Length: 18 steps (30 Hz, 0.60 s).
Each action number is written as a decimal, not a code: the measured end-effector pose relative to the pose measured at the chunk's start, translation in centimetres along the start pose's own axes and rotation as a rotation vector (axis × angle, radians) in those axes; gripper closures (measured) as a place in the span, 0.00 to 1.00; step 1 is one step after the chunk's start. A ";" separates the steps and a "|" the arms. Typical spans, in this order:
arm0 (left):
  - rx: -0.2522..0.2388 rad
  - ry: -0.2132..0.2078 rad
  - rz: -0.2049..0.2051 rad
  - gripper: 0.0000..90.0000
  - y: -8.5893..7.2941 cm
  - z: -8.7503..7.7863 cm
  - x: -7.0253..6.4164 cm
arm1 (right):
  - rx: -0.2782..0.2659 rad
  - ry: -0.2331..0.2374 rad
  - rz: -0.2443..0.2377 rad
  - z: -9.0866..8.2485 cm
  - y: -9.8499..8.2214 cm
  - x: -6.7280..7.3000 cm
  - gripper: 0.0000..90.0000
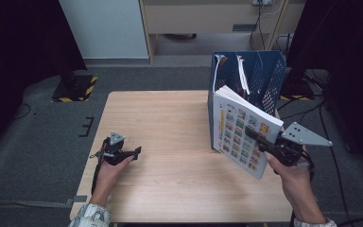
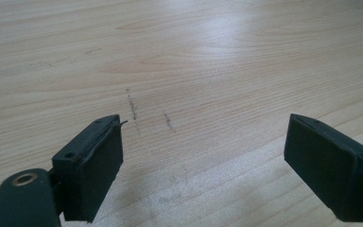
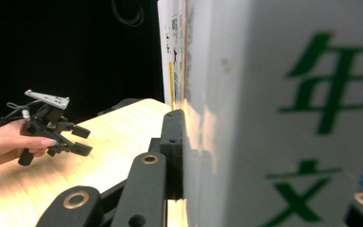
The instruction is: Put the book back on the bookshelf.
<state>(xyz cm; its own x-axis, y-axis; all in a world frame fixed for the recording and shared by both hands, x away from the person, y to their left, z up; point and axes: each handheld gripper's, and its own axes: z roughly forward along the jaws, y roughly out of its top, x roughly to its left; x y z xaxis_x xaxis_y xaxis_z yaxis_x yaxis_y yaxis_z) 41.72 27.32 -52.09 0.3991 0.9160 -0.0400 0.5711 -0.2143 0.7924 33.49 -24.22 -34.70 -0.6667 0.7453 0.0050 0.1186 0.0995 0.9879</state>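
A thick book [image 1: 238, 130] with a cover of small colourful pictures hangs tilted above the table's right side, just in front of a blue file rack [image 1: 267, 78]. My right gripper [image 1: 256, 138] is shut on its lower edge. In the right gripper view the book's white spine with green characters [image 3: 274, 94] sits against a black pad [image 3: 172, 142]. My left gripper [image 1: 134, 152] rests low near the table's left edge. Its jaws stand wide apart and open over bare wood [image 2: 194, 56], with nothing between them. From the right gripper view, the left gripper [image 3: 75, 139] appears far off in a hand.
The wooden table [image 1: 170, 123] stands on grey carpet. The blue rack holds some white papers [image 1: 242, 75] in its slots at the back right corner. Cables and a dark stand base [image 1: 75, 87] lie on the floor beyond the table.
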 end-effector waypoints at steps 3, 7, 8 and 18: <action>0.000 -0.001 0.000 0.14 0.0 0.0 -0.1 | 0.000 -0.013 -0.002 -0.5 0.2 -0.2 0.82; 0.000 0.000 0.002 0.14 0.0 0.0 0.0 | -0.013 -0.030 0.007 -1.1 0.6 -0.6 0.82; 0.000 0.000 0.002 0.14 0.0 0.0 0.0 | -0.013 -0.030 0.007 -1.1 0.6 -0.6 0.82; 0.001 0.000 0.003 0.14 0.0 -0.1 0.0 | -0.031 -0.080 0.006 -2.0 2.1 -1.5 0.82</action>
<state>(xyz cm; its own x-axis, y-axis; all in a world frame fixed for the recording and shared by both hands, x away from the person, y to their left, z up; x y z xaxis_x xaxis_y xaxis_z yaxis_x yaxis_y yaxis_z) 41.68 27.30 -52.02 0.4002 0.9156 -0.0377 0.5706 -0.2168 0.7921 33.25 -26.44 -32.30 -0.6050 0.7962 -0.0006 0.0982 0.0754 0.9923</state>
